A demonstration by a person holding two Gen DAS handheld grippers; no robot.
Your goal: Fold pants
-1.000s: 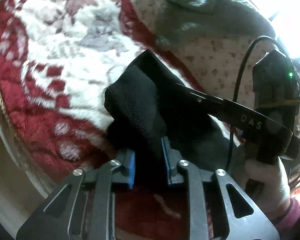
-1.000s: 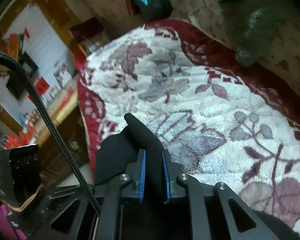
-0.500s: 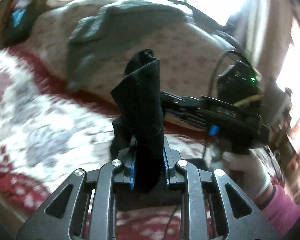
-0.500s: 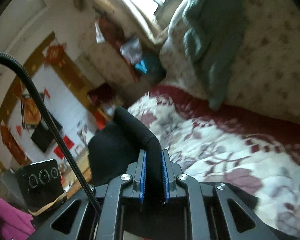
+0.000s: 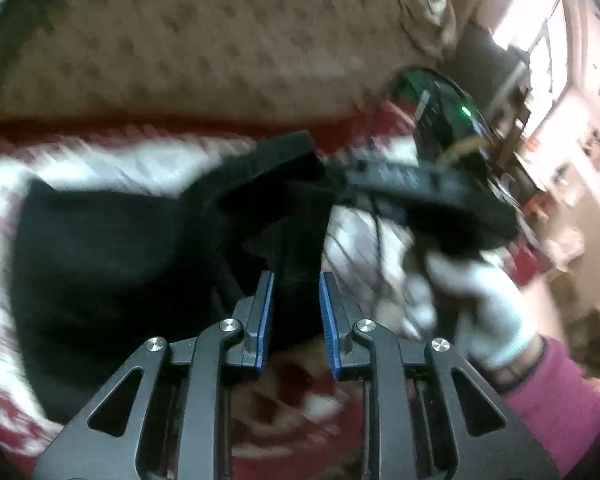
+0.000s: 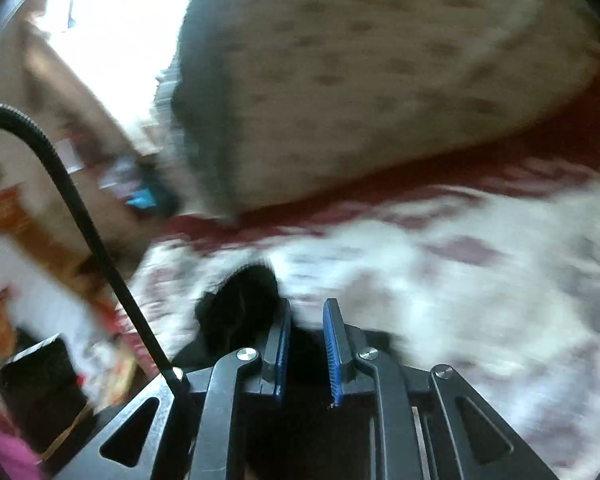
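The pants (image 5: pixel 112 264) are black and thick, with a ribbed knit look, and they lie bunched on a red and white blanket (image 5: pixel 140 164). In the left wrist view most of the cloth spreads to the left as a dark mass, and one folded strip of it rises up through the middle of the picture. Both views are blurred, so fine detail of the fabric cannot be told.

The left gripper (image 5: pixel 296 312) is clamped on this strip: the two blue pads (image 5: pixel 265 320) press the black cloth from both sides. It points downward toward the blanket.

The right gripper (image 6: pixel 306 344) has its jaws opening. A fold of the pants (image 6: pixel 240 304) sits against the left pad, but there is a clear gap to the right pad (image 6: pixel 333 352), so the cloth is not pinched. More black cloth lies under the jaws.

In the left wrist view the right gripper (image 5: pixel 428 184) lies across the picture, its tip at the top of the raised strip. A hand (image 5: pixel 472 300) in a white glove, with a pink sleeve (image 5: pixel 556 404), holds it from below. Behind the blanket stands a beige dotted cushion (image 6: pixel 380 80)
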